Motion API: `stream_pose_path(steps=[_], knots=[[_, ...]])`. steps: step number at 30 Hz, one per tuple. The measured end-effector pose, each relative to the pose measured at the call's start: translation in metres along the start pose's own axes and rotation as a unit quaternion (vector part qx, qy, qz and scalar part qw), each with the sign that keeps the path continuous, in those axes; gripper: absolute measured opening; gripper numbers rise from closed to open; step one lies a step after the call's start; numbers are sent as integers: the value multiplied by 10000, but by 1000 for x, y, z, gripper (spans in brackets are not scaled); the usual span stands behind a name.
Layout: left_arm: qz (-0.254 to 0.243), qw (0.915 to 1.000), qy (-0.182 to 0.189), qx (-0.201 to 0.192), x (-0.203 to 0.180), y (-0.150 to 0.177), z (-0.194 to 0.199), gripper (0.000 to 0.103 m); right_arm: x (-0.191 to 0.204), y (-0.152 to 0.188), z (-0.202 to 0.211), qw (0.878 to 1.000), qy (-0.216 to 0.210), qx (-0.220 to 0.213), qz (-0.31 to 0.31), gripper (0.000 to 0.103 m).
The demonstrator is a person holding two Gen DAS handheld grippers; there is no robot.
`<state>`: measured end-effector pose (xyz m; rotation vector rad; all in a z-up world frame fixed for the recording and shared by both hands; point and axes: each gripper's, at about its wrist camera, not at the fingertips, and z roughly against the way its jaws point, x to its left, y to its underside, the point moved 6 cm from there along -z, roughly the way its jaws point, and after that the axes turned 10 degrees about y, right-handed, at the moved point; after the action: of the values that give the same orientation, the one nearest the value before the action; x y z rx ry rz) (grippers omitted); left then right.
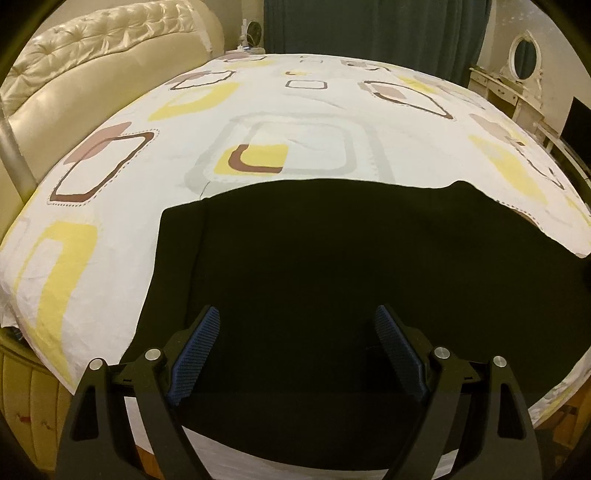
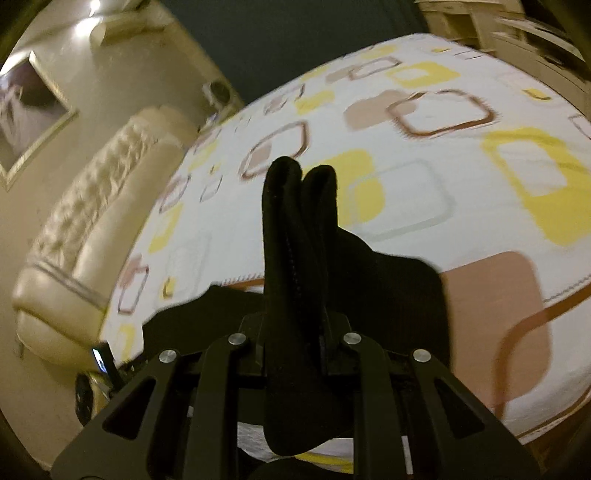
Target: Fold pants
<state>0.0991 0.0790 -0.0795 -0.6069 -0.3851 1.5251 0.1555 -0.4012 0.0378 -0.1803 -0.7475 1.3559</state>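
Black pants (image 1: 351, 258) lie spread flat on the patterned bed sheet (image 1: 147, 122) near the bed's front edge. My left gripper (image 1: 297, 317) is open, its blue pads (image 1: 195, 350) hovering just above the near part of the pants. In the right wrist view my right gripper (image 2: 299, 177) is shut on a bunched fold of the black pants (image 2: 388, 273), lifted above the bed. The fabric wraps the fingers and hides the pads. The right view is blurred.
A cream tufted headboard (image 1: 92, 48) stands at the left. Dark curtains (image 1: 369, 26) hang behind the bed. A white dressing table with an oval mirror (image 1: 522, 55) stands at the far right. A framed picture (image 2: 26, 107) hangs on the wall.
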Motion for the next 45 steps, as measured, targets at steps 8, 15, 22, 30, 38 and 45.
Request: stream_pose_path(steps=[8,15,22,30,38,45], knots=[[-167,9998,-47,-107,-8,-3,4,85,76,42,-78,9968,248,476,597,17],[-155,9998,10,-119,-12,-5,4,85,114,84,-132,9844,857,764,1332,17],[-163,9998,28,-99,-13,-4,3,85,139,108,-156,9715,1259,809,1836,17],[-197,9998,28,-86,-15,-3,2,85,148,117,-160,9650,1453,735,2054,18],[-194,9998,43,-77,-14,-2,1,85,155,122,-162,9612,1531,699,2187,19],[-177,9998,45,-79,-14,-3,1,85,165,130,-163,9664,1277,757,2100,27]])
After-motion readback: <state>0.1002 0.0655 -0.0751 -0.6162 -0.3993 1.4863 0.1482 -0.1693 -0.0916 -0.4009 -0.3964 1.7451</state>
